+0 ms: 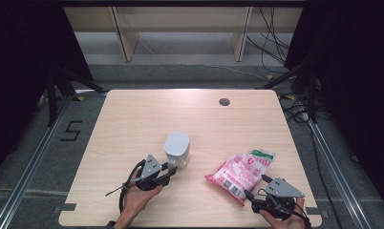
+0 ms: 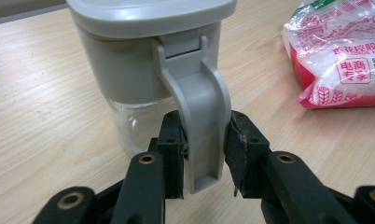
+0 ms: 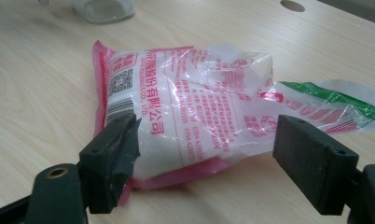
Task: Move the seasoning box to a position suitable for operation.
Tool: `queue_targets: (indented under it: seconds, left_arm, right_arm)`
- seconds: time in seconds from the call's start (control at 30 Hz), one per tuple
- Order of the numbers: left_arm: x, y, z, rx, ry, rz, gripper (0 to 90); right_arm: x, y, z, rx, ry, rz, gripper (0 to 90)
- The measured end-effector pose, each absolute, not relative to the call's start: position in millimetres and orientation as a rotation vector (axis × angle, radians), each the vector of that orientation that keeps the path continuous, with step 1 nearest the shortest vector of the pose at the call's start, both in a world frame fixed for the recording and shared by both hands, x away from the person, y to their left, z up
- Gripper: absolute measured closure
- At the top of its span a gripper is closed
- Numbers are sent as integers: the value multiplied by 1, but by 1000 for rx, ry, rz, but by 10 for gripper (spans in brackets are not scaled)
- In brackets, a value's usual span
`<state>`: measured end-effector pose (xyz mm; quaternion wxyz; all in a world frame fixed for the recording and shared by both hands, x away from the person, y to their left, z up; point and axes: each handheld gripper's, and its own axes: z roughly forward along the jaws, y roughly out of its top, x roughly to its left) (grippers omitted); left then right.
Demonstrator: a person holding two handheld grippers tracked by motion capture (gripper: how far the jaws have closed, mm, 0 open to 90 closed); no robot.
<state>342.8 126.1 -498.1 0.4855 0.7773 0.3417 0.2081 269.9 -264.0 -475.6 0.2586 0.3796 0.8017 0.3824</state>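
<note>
1. Black jaws of the left tool [image 2: 204, 149] close on the grey handle [image 2: 200, 116] of the jug [image 2: 148, 60], lower centre of the left gripper view; the pads touch both sides of the handle.
2. Seen from the high view, the jug [image 1: 176, 149] stands upright at the counter's [image 1: 133, 124] centre, with the left tool [image 1: 167, 172] just below it.
3. At lower right of that view, the right tool [image 1: 258, 187] stands open, its jaws set wide at the near end of the bag [image 1: 240, 172], not yet pinching it.
4. In the right gripper view the bag [image 3: 195, 116] lies flat between the spread jaws, its green-edged mouth [image 3: 335, 100] trailing to the right.
5. Likely step: grip the bag for pouring. It would go best with the jaws closing on the pink seam, not the loose film, while the left tool holds the jug steady.
</note>
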Motion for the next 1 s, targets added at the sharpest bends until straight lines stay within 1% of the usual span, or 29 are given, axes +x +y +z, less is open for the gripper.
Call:
queue_targets:
  seconds: [0.2, 0.3, 0.33, 0.5, 0.53, 0.67, 0.7, 0.77, 1.0]
  left_arm:
    - [346, 133, -498, 1888, 850, 550, 676]
    - [349, 138, -498, 1887, 864, 589, 673]
    - [352, 142, -499, 1886, 875, 622, 673]
    - [360, 145, -500, 1883, 879, 666, 675]
    - [364, 147, -500, 1894, 874, 696, 674]
    - [370, 148, -501, 1871, 924, 697, 678]
    - [376, 149, -501, 1876, 917, 724, 682]
    - [380, 148, -502, 1861, 943, 719, 687]
    - [391, 147, -504, 1834, 935, 710, 706]
  right_arm:
    - [269, -263, -476, 1051, 2171, 1035, 235]
    - [270, -265, -476, 1018, 2173, 1038, 236]
    - [268, -263, -476, 1062, 2172, 1038, 236]
    - [271, -264, -477, 1021, 2177, 1041, 243]
    - [272, -264, -477, 1003, 2174, 1026, 248]
    - [271, -264, -477, 1021, 2185, 1039, 248]
    - [272, -265, -477, 1005, 2175, 1029, 248]
    - [271, -264, -478, 1023, 2186, 1029, 248]
    - [272, -264, -478, 1015, 2181, 1028, 248]
